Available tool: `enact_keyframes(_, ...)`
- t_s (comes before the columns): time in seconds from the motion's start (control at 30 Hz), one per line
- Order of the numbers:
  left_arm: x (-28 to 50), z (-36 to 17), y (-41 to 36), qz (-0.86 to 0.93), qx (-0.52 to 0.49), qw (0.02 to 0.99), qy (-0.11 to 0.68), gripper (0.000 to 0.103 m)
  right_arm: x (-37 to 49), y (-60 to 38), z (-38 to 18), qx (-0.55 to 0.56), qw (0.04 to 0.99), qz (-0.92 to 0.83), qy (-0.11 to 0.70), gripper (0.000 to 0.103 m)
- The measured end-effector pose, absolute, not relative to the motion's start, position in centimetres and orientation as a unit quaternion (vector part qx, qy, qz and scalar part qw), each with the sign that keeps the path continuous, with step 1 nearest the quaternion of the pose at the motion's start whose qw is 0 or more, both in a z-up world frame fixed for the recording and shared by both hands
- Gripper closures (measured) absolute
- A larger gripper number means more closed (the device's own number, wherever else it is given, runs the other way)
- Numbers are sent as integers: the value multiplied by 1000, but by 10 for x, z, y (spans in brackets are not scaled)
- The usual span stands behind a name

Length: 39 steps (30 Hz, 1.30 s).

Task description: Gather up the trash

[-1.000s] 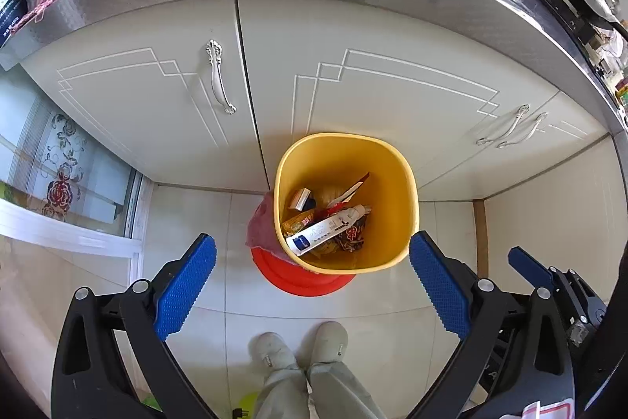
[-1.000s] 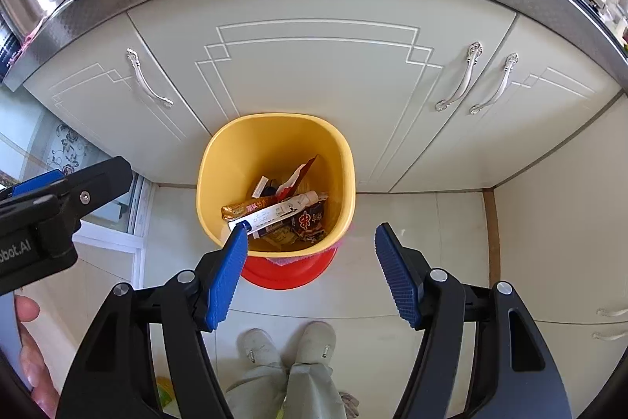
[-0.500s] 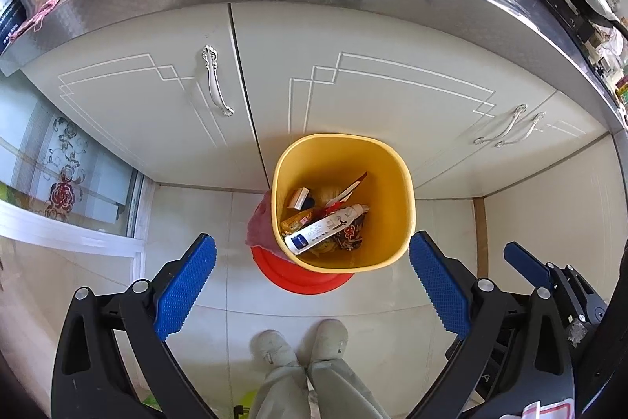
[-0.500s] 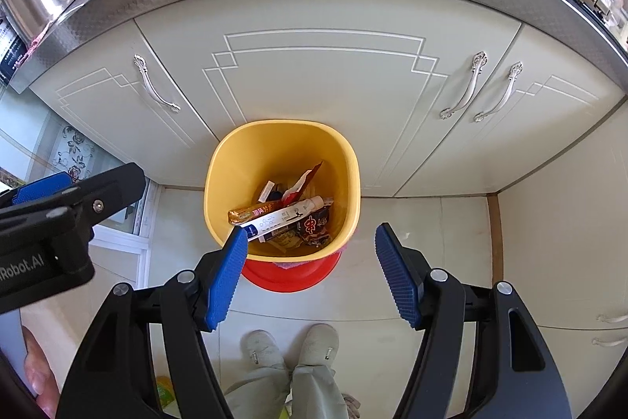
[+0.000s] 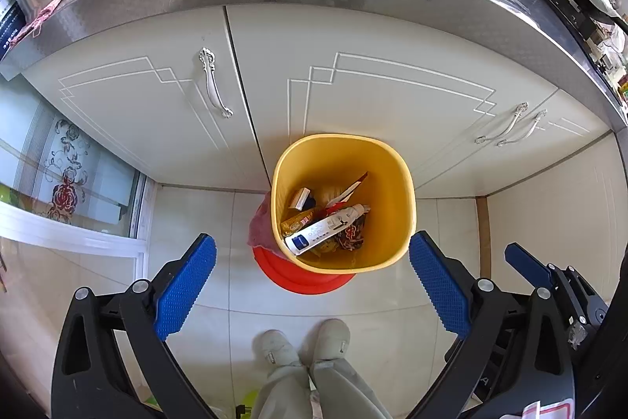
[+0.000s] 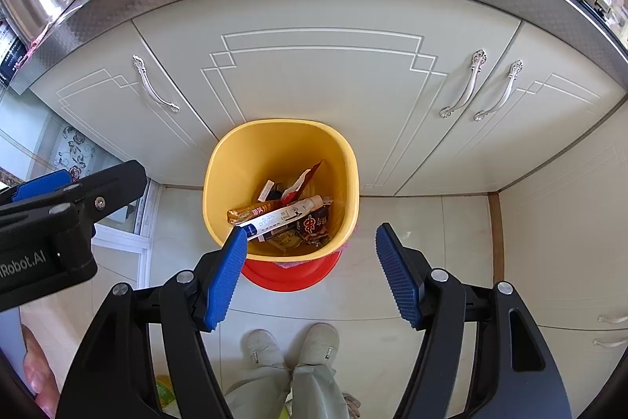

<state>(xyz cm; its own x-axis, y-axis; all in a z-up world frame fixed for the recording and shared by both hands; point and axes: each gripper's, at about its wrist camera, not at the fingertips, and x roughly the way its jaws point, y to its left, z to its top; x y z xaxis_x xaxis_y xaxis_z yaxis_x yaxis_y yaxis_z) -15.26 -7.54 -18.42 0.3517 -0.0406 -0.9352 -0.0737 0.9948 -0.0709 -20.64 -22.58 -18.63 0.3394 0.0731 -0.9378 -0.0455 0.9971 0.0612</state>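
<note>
Clearly, both the left gripper (image 5: pixel 312 275) and right gripper (image 6: pixel 310 262) hung empty, fingers spread apart, above the yellow bin (image 6: pixel 280 189) on the floor, wrappers and a white tube (image 6: pixel 284 216) inside; any further drop needed centring over its mouth.

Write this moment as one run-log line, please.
left gripper: open, empty | right gripper: open, empty | yellow bin: holds trash
</note>
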Motion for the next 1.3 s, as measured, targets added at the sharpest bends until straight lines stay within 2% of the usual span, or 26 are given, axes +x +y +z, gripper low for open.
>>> enact_keyframes(1.07,-150,-180,-72,34,-41,826,561,5,-207,-224,-190,15,816,31,576,33)
enact_keyframes(1.3,-148,-178,-72,32,-36,830,555,11,-206,-225,-191,15,816,31,578,33)
